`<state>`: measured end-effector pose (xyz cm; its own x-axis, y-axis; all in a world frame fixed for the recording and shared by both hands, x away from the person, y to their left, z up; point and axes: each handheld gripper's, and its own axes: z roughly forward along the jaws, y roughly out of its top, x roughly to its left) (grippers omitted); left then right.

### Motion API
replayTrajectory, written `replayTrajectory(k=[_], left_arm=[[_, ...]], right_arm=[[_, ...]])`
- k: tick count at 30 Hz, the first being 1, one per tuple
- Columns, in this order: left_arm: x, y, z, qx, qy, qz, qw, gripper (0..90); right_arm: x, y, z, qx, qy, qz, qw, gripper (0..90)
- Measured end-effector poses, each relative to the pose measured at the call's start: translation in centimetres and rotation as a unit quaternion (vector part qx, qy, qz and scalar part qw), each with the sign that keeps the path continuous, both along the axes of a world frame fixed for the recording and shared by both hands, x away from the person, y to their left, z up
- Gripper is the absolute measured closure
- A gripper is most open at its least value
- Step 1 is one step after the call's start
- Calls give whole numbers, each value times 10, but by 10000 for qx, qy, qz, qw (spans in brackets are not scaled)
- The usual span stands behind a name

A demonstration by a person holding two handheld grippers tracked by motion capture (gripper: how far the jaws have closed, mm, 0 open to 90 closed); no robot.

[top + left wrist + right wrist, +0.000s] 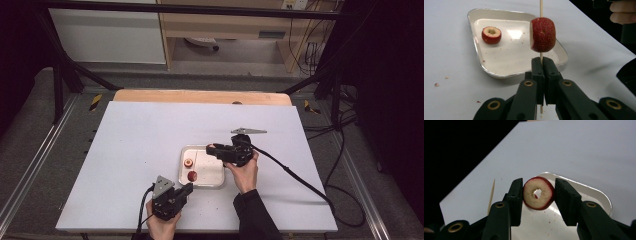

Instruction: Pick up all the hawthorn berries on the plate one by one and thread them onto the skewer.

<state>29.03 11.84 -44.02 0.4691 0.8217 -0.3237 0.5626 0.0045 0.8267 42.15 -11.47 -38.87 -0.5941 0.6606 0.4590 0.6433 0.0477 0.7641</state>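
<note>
A shallow white tray (212, 177) lies mid-table. One cored red fruit piece (491, 35) rests in the tray (506, 56), hollow side up, also visible from above (188, 162). My left gripper (541, 59) is shut on a thin upright wooden skewer (540, 7) that carries a second red fruit piece (542, 35). It sits at the tray's near edge (189, 186). My right gripper (538, 182) holds a cored fruit ring (538, 193) between its jaws above the tray (596, 192). It reaches in from the right (210, 147).
The white tabletop (130, 145) ends in a wooden strip (200, 96) at the back. A black cable (300, 177) trails right from my right gripper. Small red crumbs (436, 84) lie on the table left of the tray. Dark frame bars stand around the table.
</note>
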Motion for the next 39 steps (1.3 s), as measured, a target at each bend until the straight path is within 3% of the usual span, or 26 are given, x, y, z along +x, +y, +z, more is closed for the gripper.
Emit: replayTrajectory(k=[3,9,14,24,39], left_arm=[[-1,-6,0,-18,27,14,10000,886],[-3,-16,0,-61,33,-5,10000,886],[-2,-22,-1,-85,29,-10,10000,886],[1,-24,-2,-104,44,0,9999,886],[0,-22,-1,-146,-32,42,9999,885]], right_arm=[[0,-1,-4,468,-140,-147,9987,600],[-1,4,-7,933,-417,-249,9945,599],[-2,6,-7,1197,-455,-254,9914,600],[-7,7,-6,1406,-466,-203,9888,600],[-9,8,-6,1460,-393,-163,9884,600]])
